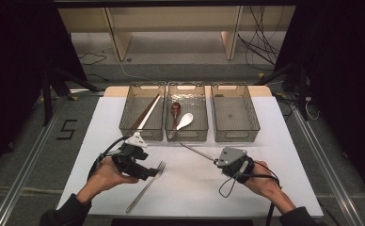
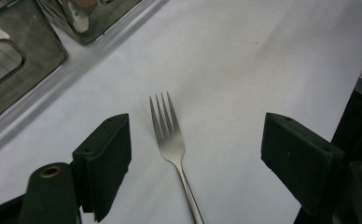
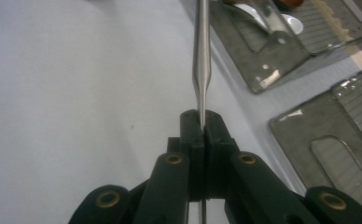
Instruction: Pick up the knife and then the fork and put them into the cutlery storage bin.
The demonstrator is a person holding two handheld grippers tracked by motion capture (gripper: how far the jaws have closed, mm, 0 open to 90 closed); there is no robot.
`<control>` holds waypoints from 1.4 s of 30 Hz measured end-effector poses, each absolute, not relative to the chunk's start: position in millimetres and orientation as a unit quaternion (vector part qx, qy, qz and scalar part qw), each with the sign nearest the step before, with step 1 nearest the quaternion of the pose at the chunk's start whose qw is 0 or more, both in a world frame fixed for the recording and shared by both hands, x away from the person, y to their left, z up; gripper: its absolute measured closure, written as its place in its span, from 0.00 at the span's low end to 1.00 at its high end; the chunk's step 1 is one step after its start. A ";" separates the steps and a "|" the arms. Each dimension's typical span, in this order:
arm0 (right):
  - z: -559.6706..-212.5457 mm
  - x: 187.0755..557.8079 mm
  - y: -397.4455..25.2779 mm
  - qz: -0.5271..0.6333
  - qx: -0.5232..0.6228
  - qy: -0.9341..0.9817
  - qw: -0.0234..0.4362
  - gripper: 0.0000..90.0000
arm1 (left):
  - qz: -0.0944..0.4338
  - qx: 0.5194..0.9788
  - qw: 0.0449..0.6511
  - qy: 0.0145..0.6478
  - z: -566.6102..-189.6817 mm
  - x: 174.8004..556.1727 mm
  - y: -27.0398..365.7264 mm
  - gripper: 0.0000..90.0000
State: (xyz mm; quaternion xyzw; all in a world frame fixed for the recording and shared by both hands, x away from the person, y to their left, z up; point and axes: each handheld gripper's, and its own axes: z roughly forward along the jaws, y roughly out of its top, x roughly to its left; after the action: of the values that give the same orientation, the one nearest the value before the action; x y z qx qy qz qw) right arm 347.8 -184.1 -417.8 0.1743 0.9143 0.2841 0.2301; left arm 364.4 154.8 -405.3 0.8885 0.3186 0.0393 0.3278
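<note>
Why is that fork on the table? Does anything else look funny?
The fork lies loose on the white table, between the open fingers of the left gripper, while the chopsticks and spoons sit in bins. The right bin looks empty. The right gripper pinches a thin metal handle. Nothing is spilled or broken.

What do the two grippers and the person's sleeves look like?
Both the left gripper and the right gripper are black with blocky jaws, brass-coloured rivets, a grey three-cornered plate on top and a trailing black cable. The person's sleeves are dark.
</note>
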 end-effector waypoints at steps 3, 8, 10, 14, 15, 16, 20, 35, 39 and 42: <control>-413.3 355.3 -190.1 0.290 0.198 0.906 0.235 0.99 | 0.042 0.888 0.327 0.320 -407.8 362.4 157.0 0.26; -402.8 369.5 -201.1 0.299 0.230 0.892 0.250 0.99 | 0.052 0.881 0.337 0.328 -408.4 359.7 162.4 0.25; -397.9 375.7 -204.5 0.302 0.244 0.886 0.255 0.99 | 0.050 0.880 0.338 0.330 -408.8 359.0 163.8 0.25; -389.7 392.6 -209.9 0.298 0.276 0.876 0.261 0.99 | 0.051 0.881 0.336 0.329 -410.8 357.4 166.2 0.25; -388.2 397.2 -211.3 0.298 0.283 0.873 0.261 0.99 | 0.053 0.880 0.337 0.331 -411.6 356.8 166.5 0.25; -386.8 401.6 -212.3 0.297 0.293 0.870 0.263 0.99 | 0.055 0.880 0.336 0.331 -411.8 356.0 167.1 0.25; -381.0 421.1 -216.8 0.290 0.329 0.859 0.263 0.99 | 0.062 0.878 0.339 0.333 -414.0 353.6 169.3 0.25; -369.4 484.8 -225.1 0.278 0.416 0.827 0.256 0.99 | 0.069 0.872 0.345 0.341 -417.3 348.1 175.4 0.23; -372.6 495.9 -224.3 0.272 0.428 0.824 0.252 0.99 | 0.068 0.873 0.344 0.340 -417.6 348.0 176.5 0.23; -375.9 503.0 -222.5 0.269 0.437 0.822 0.247 0.99 | 0.068 0.873 0.342 0.341 -418.2 348.2 177.6 0.23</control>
State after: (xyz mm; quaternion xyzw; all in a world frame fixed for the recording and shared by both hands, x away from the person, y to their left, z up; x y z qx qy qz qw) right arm 503.0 -222.5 -375.9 0.4367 0.8222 0.2690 0.2469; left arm 348.2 177.6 -418.2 0.8729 0.3408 0.0682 0.3424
